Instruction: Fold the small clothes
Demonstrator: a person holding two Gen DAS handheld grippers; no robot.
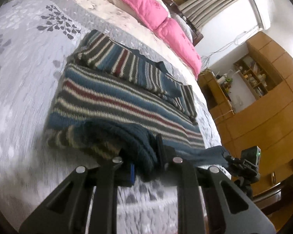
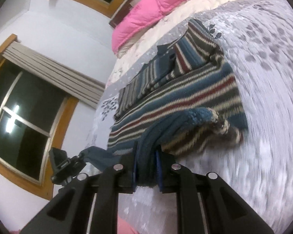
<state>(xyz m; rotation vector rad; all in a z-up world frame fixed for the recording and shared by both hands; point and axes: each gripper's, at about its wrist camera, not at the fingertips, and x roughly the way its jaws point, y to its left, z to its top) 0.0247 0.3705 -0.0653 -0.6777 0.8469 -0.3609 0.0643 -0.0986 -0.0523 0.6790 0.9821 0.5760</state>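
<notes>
Your left gripper (image 1: 146,167) is pinching the near hem of the sweater (image 1: 115,99). The thick dark blue edge sits bunched between its two fingers, and the hem is lifted a bit off the bed (image 1: 23,62).

Your right gripper (image 2: 147,172) is pinching the same hem too. The blue knit fills the gap between its fingers. In the left view you can see the right gripper (image 1: 242,165) at the right, holding the other end of the hem. In the right view you can see the left gripper (image 2: 68,165) at the left, with a bit of blue cloth at its tip.

The sweater has blue, grey, cream and red stripes. It lies on the grey bed cover with leaf prints, with its body spread flat. The sleeves are folded across the far part of it. The near edge is pulled up and curls over toward the middle, so you see the underside of the knit there.

A pink quilt (image 1: 158,15) lies at the far end of the bed. A wooden cabinet (image 1: 263,105) stands at the right in the left view. A window (image 2: 29,120) with a wooden frame shows at the left in the right view.
</notes>
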